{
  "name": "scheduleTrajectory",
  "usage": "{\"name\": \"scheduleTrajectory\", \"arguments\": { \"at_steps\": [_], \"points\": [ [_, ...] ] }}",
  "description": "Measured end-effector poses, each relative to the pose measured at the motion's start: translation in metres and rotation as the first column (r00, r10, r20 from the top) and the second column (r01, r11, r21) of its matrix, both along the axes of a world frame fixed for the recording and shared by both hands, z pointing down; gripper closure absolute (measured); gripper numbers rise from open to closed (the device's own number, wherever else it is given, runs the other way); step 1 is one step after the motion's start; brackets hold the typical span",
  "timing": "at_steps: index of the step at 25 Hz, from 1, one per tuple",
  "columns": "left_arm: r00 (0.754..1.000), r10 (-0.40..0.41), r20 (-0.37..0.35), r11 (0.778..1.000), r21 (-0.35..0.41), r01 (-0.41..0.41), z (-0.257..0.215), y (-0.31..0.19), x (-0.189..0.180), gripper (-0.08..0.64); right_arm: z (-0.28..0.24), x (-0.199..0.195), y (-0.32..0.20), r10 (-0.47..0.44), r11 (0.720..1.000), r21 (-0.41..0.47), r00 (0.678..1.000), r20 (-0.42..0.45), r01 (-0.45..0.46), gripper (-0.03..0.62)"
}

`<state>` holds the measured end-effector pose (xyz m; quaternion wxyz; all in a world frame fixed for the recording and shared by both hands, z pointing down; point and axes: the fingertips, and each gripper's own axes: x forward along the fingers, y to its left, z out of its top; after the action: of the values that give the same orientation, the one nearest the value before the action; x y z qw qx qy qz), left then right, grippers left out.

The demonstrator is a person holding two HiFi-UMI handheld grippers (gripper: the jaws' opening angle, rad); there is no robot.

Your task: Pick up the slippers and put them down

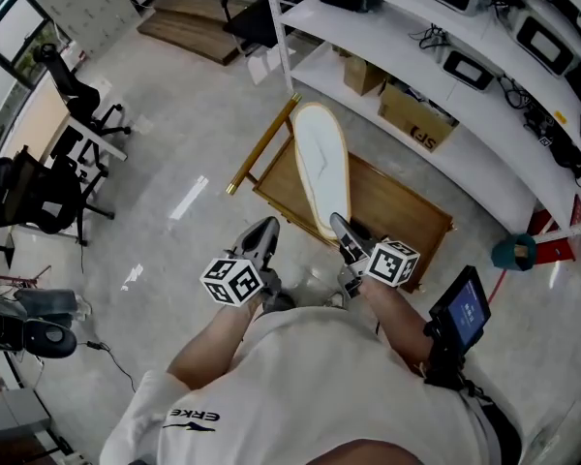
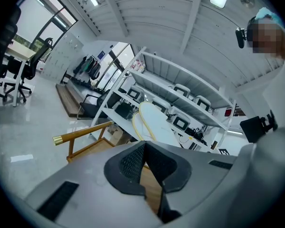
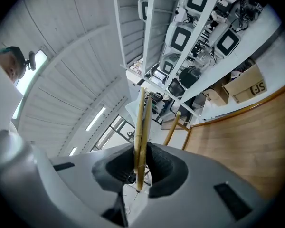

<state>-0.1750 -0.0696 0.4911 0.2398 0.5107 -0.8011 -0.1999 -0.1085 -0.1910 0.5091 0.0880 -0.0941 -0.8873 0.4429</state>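
1. Right gripper [image 1: 341,226]: jaws drawn in to a narrow gap and clamped on one end of a pair of flat white slippers w/ tan sole edges [image 1: 321,168]. In its own view they show edge-on, two thin soles pressed together betw. the pads.
2. Left gripper [image 1: 261,235]: jaws together, nothing betw. them. It sits just left of the low wooden platform cart [image 1: 397,206].
3. Slippers: in the air over the cart's deck, free end pointing to its far side, touching nothing but the pads.
4. Progress: pick-up looks done. Put-down not yet done, so lowering and letting go are left.
5. Room:
   - Deck below the slippers is bare, w/ plenty of space.
   - Brass-tipped wooden rail [image 1: 261,143] runs along the cart's far-left edge.
   - White shelving rack [image 1: 407,76] w/ cardboard boxes [image 1: 416,119] stands right behind the cart; mind both.
   - Pale tiled floor [image 1: 174,163] left of the cart is wide open.
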Motion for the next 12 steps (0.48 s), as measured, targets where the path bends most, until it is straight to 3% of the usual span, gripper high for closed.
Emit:
{"name": "scheduleTrajectory", "arguments": {
  "at_steps": [12],
  "points": [
    [0.999, 0.052, -0.009, 0.998, 0.038, -0.051, 0.003, 0.040, -0.067, 0.557, 0.013, -0.056, 0.041, 0.088, 0.996, -0.001, 0.995, -0.050, -0.088, 0.528]
  ]
}}
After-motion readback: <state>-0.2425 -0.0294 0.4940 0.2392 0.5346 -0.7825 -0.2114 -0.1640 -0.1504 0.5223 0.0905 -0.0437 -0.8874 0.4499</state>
